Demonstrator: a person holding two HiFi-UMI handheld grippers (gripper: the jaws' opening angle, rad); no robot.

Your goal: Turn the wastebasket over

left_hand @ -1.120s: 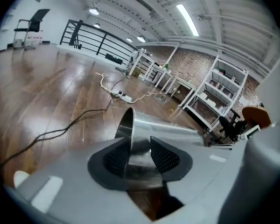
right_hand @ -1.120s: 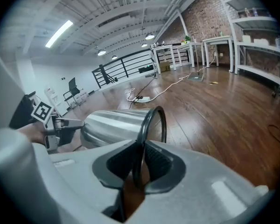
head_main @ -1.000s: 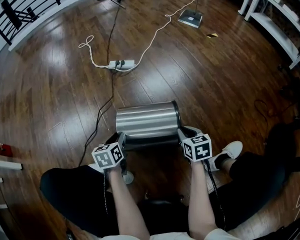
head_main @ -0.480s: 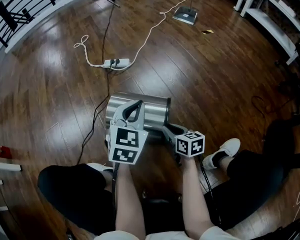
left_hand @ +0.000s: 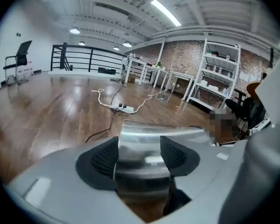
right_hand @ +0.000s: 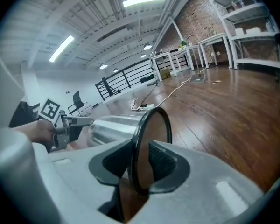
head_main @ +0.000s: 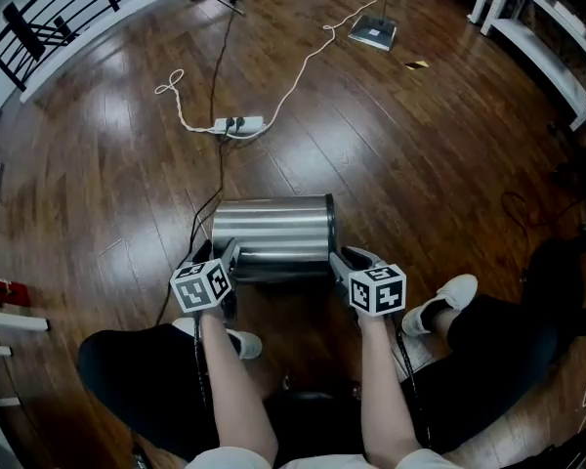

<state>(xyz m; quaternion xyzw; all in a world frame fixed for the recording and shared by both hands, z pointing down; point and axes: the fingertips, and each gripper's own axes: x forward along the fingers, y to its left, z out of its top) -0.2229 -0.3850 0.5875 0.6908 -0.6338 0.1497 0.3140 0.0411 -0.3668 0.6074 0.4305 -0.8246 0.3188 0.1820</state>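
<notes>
The wastebasket, a steel cylinder with a black rim, lies on its side on the wood floor. My left gripper is at its left end. In the left gripper view the jaws are opening, with the steel end between the pads and no clear pinch. My right gripper is at the can's right end. Its jaws are opening too: the black rim stands between them, with a gap beside the right pad. The right gripper view also shows the left gripper across the can body.
A white power strip with white and black cables lies beyond the can. A flat lamp base sits farther off, white shelves at right, a black railing at left. The person's legs and a white shoe are close behind the grippers.
Half a second ago the left gripper was lifted above the can; it has dropped back to the can's left end. The can sits slightly farther left. The right gripper has barely moved.
</notes>
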